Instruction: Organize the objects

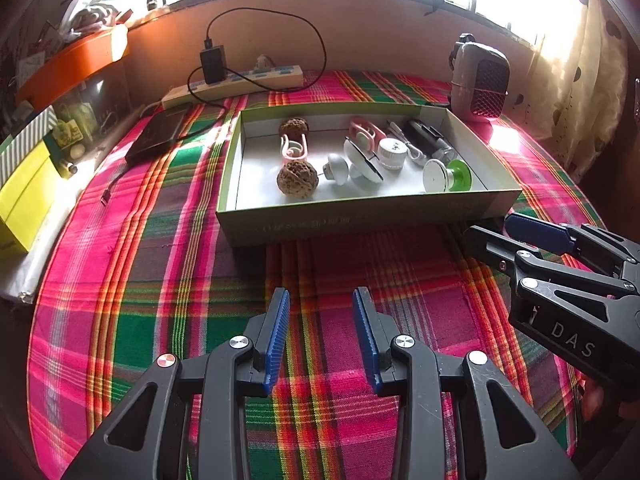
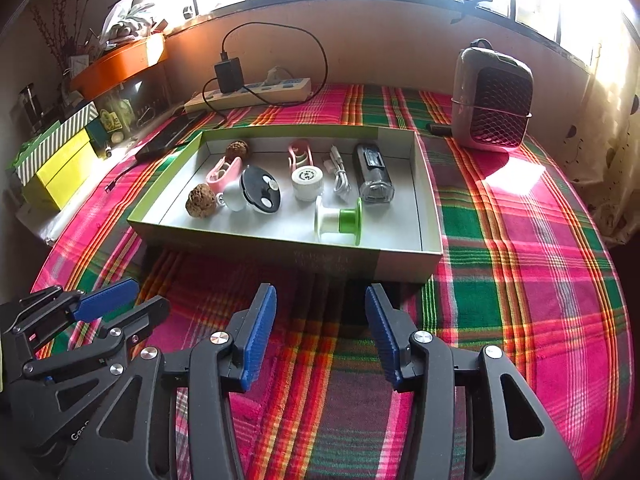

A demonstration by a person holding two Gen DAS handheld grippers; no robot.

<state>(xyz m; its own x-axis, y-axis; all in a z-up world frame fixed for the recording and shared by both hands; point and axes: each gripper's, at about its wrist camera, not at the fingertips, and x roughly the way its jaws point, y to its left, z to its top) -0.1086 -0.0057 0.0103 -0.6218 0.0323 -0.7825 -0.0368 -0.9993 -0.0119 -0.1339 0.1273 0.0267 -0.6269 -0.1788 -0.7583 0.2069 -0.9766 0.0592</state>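
A shallow green-edged cardboard box [image 1: 340, 220] [image 2: 280, 252] lies on the plaid cloth and holds the small items. Inside are two walnut-like balls [image 2: 201, 200] [image 2: 239, 149], two pink clips [image 2: 224, 170] [image 2: 300, 156], a black disc [image 2: 260, 190], a white cap [image 2: 307, 182], a coiled white cable [image 2: 338, 176], a clear-and-black cylinder [image 2: 374, 178] and a white-green spool [image 2: 340, 220] [image 1: 448, 176]. My left gripper [image 1: 321, 294] [image 2: 148, 294] hovers open and empty before the box's front wall. My right gripper [image 2: 321, 290] [image 1: 490, 224] is open and empty too, just short of the box's front right part.
A small grey heater [image 2: 494, 100] stands at the back right. A power strip [image 2: 248, 94] with a black charger and looping cable lies along the back wall. A dark flat device [image 1: 156, 136] sits left of the box. Yellow boxes [image 1: 24, 188] and an orange tray [image 1: 76, 64] crowd the left edge.
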